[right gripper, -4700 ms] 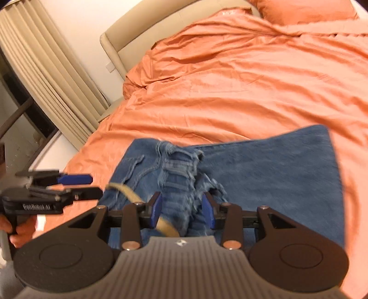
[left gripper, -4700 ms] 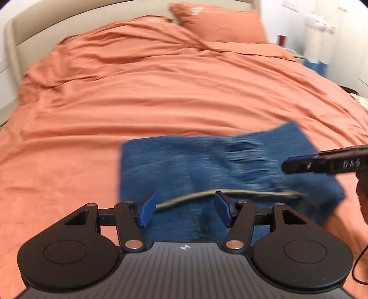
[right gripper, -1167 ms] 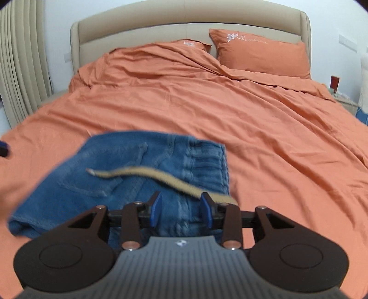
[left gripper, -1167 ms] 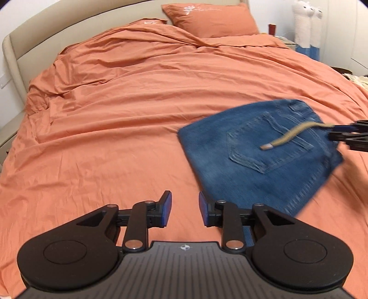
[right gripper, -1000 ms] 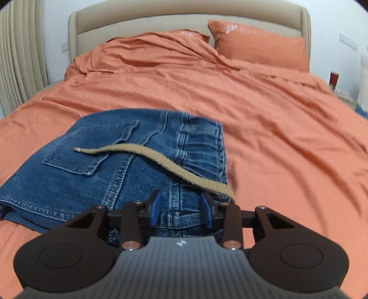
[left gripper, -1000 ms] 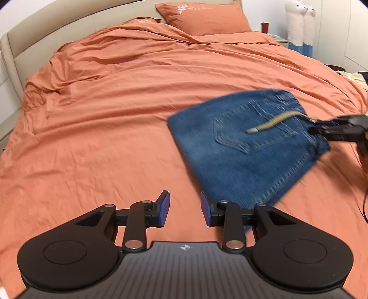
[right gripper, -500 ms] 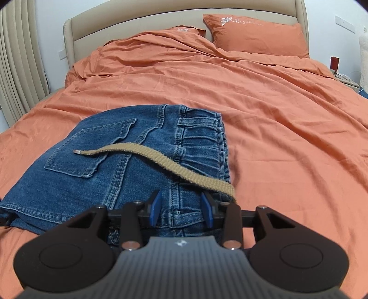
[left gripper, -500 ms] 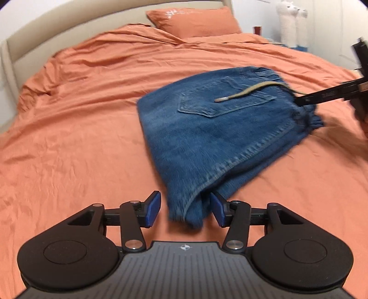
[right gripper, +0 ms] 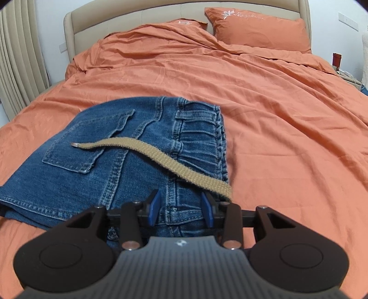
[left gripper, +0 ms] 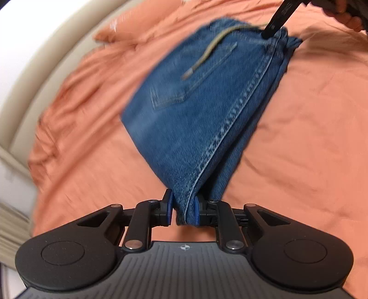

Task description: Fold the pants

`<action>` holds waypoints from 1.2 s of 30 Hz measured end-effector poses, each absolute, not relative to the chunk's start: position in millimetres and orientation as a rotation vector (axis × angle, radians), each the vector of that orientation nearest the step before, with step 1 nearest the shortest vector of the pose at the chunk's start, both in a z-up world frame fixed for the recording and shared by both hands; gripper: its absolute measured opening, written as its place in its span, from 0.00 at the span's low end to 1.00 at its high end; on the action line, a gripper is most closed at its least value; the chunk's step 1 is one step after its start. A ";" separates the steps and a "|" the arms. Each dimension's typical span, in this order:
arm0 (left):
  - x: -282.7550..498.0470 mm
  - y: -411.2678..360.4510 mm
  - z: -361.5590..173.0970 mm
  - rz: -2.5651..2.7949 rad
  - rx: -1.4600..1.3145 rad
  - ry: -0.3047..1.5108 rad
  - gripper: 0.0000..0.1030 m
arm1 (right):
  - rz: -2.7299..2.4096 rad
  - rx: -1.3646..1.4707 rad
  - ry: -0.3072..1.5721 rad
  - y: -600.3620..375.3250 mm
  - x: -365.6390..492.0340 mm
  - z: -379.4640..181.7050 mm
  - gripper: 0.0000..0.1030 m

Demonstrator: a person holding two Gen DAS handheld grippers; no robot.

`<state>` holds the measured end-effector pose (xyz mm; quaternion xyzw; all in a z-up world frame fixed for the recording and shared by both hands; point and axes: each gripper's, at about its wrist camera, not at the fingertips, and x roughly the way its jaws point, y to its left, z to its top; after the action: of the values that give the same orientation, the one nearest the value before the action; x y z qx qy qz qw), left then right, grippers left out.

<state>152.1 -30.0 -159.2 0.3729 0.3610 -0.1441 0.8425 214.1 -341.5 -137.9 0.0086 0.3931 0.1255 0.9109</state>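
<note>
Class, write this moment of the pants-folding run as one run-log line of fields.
stage: grasp | left gripper: closing on folded corner of jeans | right gripper: shut on waistband | belt: lying loose across jeans | surface: bed

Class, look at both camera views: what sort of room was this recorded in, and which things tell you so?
Most likely a bedroom. A bed with an orange duvet fills both views, with a matching pillow against a padded beige headboard, and pleated curtains hang beside it.

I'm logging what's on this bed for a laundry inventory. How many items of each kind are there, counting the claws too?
Folded jeans: 1
Tan belt: 1
Orange pillows: 2
Orange duvet: 1
Claws: 2, left claw closing on the jeans' corner, right claw at the waistband
Total: 7
</note>
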 end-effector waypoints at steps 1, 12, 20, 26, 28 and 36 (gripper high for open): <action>153.6 -28.1 -163.4 -0.302 0.766 0.781 0.19 | 0.261 0.013 0.816 -342.1 214.0 -138.1 0.33; 166.1 -14.3 -167.5 -0.270 0.564 0.909 0.17 | 0.280 0.033 0.839 -348.5 223.0 -151.8 0.33; 168.3 -0.3 -140.3 -0.248 0.421 0.958 0.25 | 0.266 0.043 0.813 -349.2 206.9 -142.2 0.36; 149.7 8.5 -106.0 -0.295 0.323 0.937 0.42 | 0.285 0.114 0.839 -368.4 187.9 -129.4 0.45; 152.5 11.1 -93.3 -0.290 0.288 0.916 0.52 | 0.284 0.129 0.819 -373.4 181.7 -121.8 0.49; 192.6 7.5 -75.0 -0.188 0.314 0.868 0.53 | 0.281 0.208 0.746 -380.0 176.8 -104.0 0.67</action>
<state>192.6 7.5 -75.0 0.1514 0.4182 -0.0904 0.8911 176.8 -380.0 -104.0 0.1013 0.3623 0.1364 0.9164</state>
